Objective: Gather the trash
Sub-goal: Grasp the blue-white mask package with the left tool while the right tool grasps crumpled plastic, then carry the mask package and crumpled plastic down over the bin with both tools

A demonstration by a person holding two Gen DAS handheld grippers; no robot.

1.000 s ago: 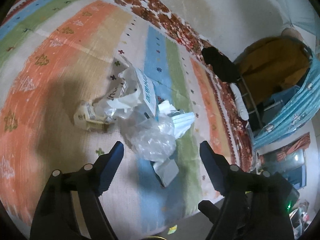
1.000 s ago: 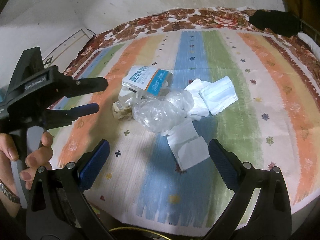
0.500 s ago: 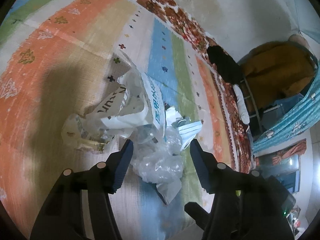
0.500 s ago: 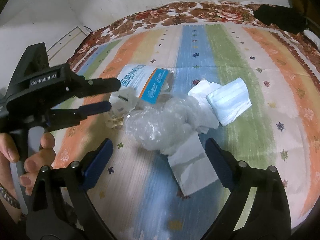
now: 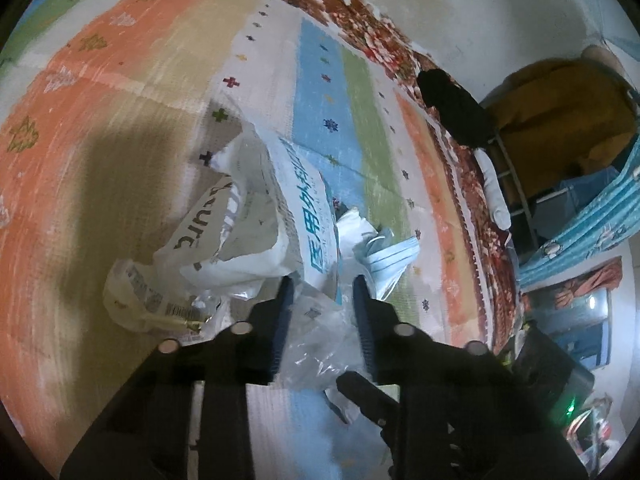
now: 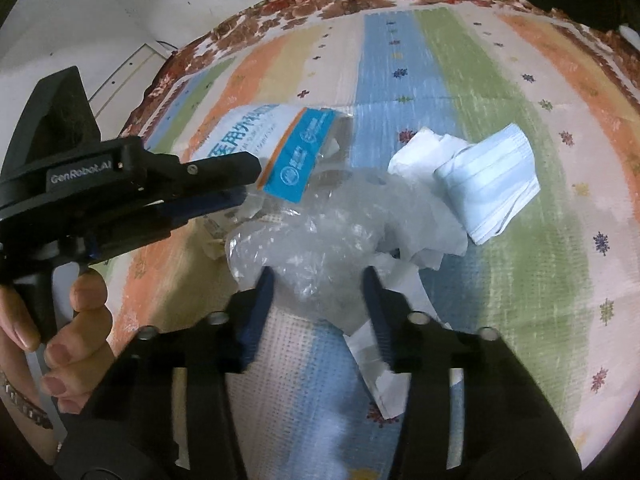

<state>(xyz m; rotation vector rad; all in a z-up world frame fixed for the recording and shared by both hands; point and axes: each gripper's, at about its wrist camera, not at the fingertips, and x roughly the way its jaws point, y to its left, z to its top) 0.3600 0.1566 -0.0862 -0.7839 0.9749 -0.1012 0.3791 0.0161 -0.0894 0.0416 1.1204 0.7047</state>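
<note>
A pile of trash lies on a striped rug (image 6: 500, 100). It holds a white and blue mask packet (image 5: 308, 216) (image 6: 280, 148), a crumpled clear plastic bag (image 6: 320, 240) (image 5: 316, 344), a light blue face mask (image 6: 492, 184) (image 5: 392, 252), white tissue (image 6: 424, 152), a printed wrapper (image 5: 148, 300) and a white paper piece (image 6: 380, 376). My left gripper (image 5: 322, 284) (image 6: 236, 184) has its jaws narrowed around the lower edge of the mask packet and the clear plastic. My right gripper (image 6: 318, 276) has its jaws partly closed around the clear plastic bag.
A dark cloth (image 5: 452, 104) lies at the rug's far edge. A brown garment (image 5: 560, 120), a metal frame and blue patterned fabric (image 5: 592, 224) stand to the right in the left wrist view. Pale floor (image 6: 140, 8) surrounds the rug.
Both grippers have moved forward into the pile and their jaws have narrowed. The left has closed around the mask packet's edge, the right around the clear plastic bag.
</note>
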